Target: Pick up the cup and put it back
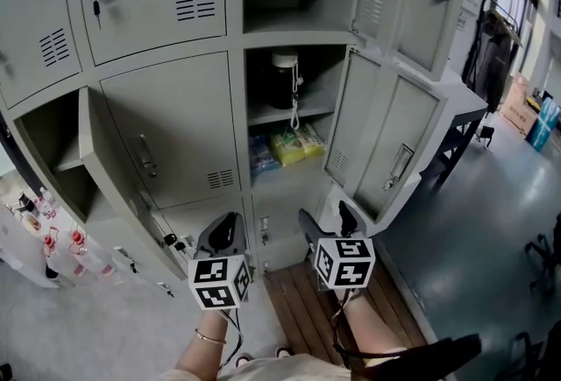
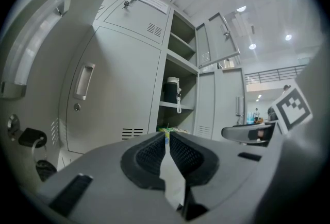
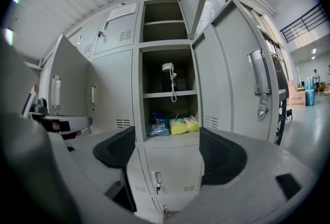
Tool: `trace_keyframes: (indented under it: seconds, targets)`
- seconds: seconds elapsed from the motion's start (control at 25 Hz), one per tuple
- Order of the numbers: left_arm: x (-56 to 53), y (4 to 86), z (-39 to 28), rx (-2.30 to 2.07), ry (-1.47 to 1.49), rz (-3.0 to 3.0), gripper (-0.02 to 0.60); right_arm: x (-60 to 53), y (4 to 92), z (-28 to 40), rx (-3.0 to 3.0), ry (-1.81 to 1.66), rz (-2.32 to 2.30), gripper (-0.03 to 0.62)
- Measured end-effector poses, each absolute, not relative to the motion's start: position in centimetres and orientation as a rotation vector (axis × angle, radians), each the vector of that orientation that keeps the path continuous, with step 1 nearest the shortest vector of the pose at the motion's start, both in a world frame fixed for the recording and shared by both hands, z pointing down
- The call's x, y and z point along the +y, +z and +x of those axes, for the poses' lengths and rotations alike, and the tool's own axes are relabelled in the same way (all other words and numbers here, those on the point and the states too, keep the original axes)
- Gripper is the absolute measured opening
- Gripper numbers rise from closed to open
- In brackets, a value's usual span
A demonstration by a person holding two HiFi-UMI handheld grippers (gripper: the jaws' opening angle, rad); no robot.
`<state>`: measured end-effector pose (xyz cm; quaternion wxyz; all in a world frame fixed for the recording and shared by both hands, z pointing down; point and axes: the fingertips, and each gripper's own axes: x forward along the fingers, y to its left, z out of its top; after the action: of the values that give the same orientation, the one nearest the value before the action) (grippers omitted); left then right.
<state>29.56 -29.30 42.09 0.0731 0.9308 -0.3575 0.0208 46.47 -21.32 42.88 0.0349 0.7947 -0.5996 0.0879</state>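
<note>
The right gripper (image 3: pixel 167 151) is wide open, with nothing in it. The left gripper (image 2: pixel 166 151) is closed tight on nothing. The dark cup (image 3: pixel 168 78) with a white lid stands on a shelf in the open locker (image 3: pixel 137 84). It is straight ahead of the right gripper, higher up and well apart from it. Yellow packs (image 3: pixel 184 125) and blue packs (image 3: pixel 159 126) lie on the shelf under the cup.

You face the open locker (image 1: pixel 166 121). Its middle shelf (image 1: pixel 308 110) carries the dark cup (image 1: pixel 282 83), upright, white lid on top, cord (image 1: pixel 295 115) hanging over the front edge. Lower shelf (image 1: pixel 294 171): blue packets (image 1: pixel 263 154) left, yellow packets (image 1: pixel 300 143) just beside, right.
</note>
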Motion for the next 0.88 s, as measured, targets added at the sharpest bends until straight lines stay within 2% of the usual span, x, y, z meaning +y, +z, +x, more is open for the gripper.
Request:
trace_keyframes:
  seconds: [0.88]
  targets:
    - [-30.6,41.8,29.4,-1.187,0.067,2.764,0.026,-31.4,36.1,50.9,-1.929,0.140,2.416,0.368]
